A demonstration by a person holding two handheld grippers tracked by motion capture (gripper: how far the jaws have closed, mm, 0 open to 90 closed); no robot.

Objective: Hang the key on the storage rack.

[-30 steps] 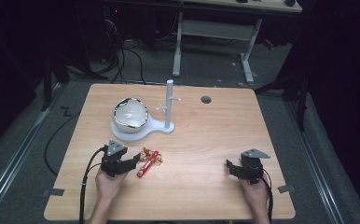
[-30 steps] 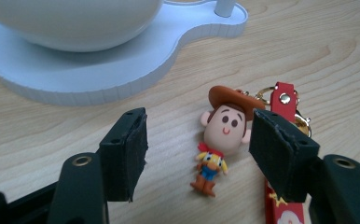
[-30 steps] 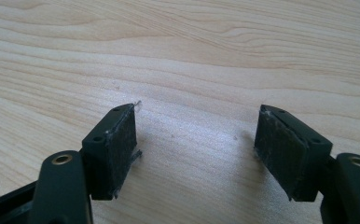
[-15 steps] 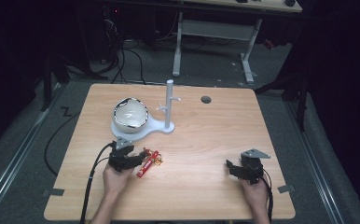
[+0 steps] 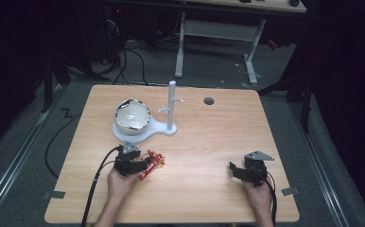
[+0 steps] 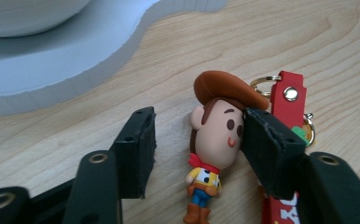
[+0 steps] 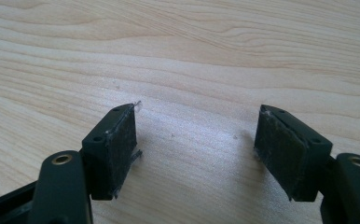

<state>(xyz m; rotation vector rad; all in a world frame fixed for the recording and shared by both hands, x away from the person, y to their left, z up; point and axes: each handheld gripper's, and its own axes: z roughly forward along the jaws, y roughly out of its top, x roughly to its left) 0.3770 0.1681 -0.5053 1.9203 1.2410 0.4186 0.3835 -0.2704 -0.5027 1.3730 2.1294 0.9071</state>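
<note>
The left claw (image 6: 194, 149) sits spread around a cowboy figure keychain (image 6: 215, 140) lying flat on the bench (image 5: 209, 142); one jaw touches the figure's face, the other stands apart. Just beyond lies the curved edge of a white stand base (image 6: 75, 51) carrying a bowl (image 5: 132, 116). The right claw (image 7: 197, 154) gapes wide over bare wood near the bench's near edge.

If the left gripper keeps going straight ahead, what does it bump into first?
Probably the cowboy figure, already lying between the left gripper jaws; beyond it sits the white stand base.
</note>
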